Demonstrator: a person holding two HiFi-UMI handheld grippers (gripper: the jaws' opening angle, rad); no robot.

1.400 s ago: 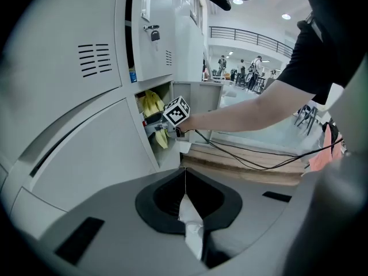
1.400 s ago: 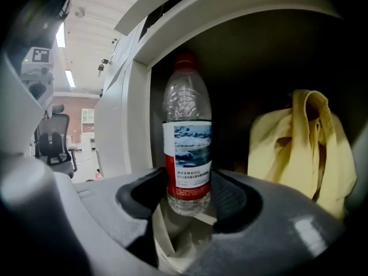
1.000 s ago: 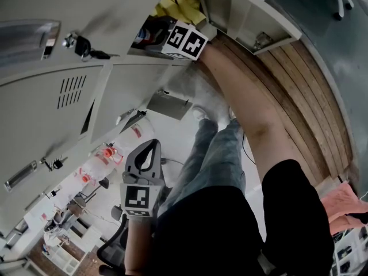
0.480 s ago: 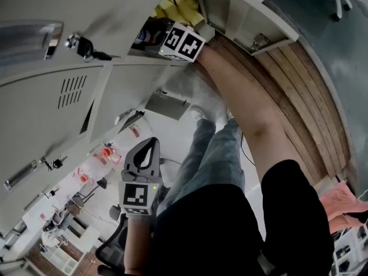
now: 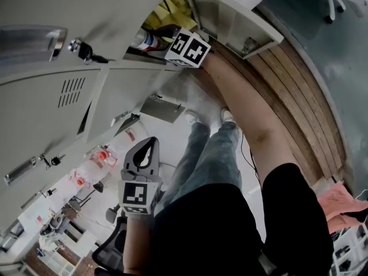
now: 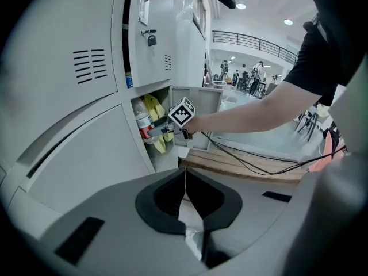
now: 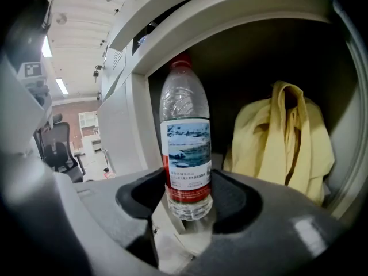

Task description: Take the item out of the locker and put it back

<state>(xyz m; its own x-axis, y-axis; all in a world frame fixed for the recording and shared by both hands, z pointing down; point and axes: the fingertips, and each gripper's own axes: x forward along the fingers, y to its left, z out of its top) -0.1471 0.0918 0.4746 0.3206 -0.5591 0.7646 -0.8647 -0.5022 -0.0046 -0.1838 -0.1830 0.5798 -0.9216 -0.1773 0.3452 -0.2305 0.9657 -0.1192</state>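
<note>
Two grippers show in the head view. The right gripper (image 5: pixel 158 41) reaches into the mouth of the open locker (image 5: pixel 230 22). The left gripper (image 5: pixel 149 148) hangs low, well away from the locker. A water bottle (image 5: pixel 147 39) sits at the locker's threshold, with a yellow garment (image 5: pixel 172 10) deeper inside. Wooden planks (image 5: pixel 293 91) run along the floor in front of the locker, and the pale floor (image 5: pixel 172 88) lies beyond.

From the left gripper view, that claw's jaws are pressed together on nothing. It looks across at the locker, where the bottle stands in the opening beside the yellow cloth. A black cable (image 6: pixel 253 165) trails over the planks. Behind the locker opens a bright hall with a railed gallery and distant people.

From the right gripper view, the jaws clamp the bottle's lower label from both sides, at the locker's front edge, garment behind. An office chair (image 7: pixel 60 148) stands outside, left of the locker.

As I judge it, the bottle is gripped but not clear of the locker. Whether it is coming out or going back, I cannot tell.
</note>
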